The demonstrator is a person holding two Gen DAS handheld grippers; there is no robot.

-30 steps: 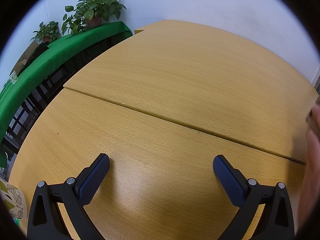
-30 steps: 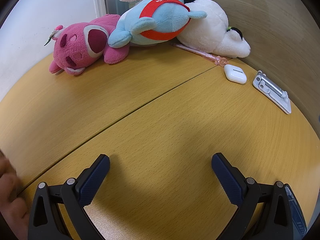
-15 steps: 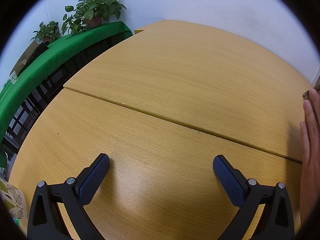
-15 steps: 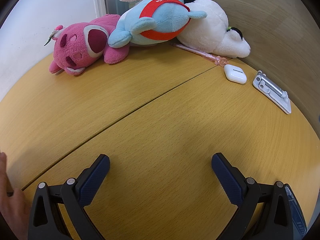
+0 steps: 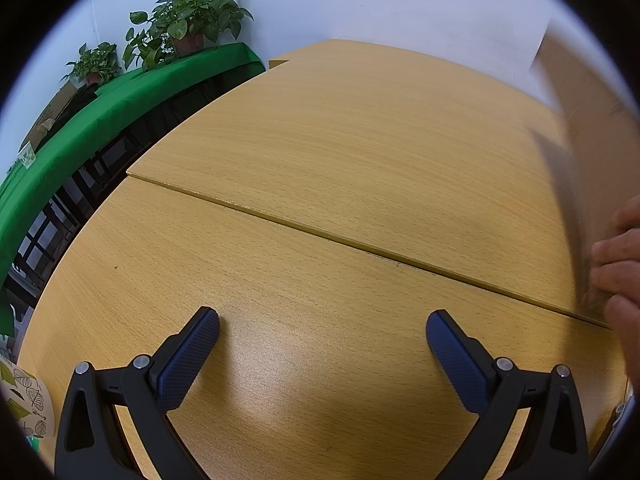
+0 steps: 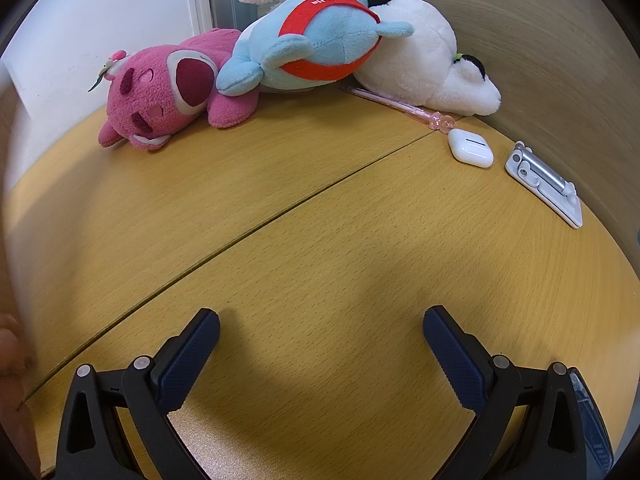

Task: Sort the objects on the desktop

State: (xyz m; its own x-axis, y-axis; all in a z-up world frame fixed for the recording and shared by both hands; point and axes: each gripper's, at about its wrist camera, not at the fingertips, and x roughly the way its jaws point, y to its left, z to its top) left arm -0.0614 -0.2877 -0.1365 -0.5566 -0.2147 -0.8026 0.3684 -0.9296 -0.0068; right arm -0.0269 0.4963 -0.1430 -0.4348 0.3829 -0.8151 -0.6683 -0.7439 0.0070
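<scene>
In the right wrist view a pink plush bear (image 6: 160,96), a blue plush with a red band (image 6: 316,40) and a white plush (image 6: 432,60) lie at the table's far side. A pink pen (image 6: 396,105), a white earbud case (image 6: 470,147) and a silver folding stand (image 6: 544,182) lie to the right. My right gripper (image 6: 321,330) is open and empty, well short of them. My left gripper (image 5: 322,334) is open and empty over bare table. A hand (image 5: 620,264) holds a blurred brown cardboard box (image 5: 580,128) at the right edge of the left wrist view.
The wooden table (image 5: 340,140) has a seam across it. A green-covered shelf (image 5: 120,100) with potted plants (image 5: 188,20) stands at the far left. A leaf-patterned paper cup (image 5: 24,400) stands at the lower left. A wood panel wall (image 6: 560,60) stands behind the stand.
A hand has brought a brown cardboard box into the right side of the left wrist view; its blur shows at the right wrist view's left edge. Both grippers have stayed still and open.
</scene>
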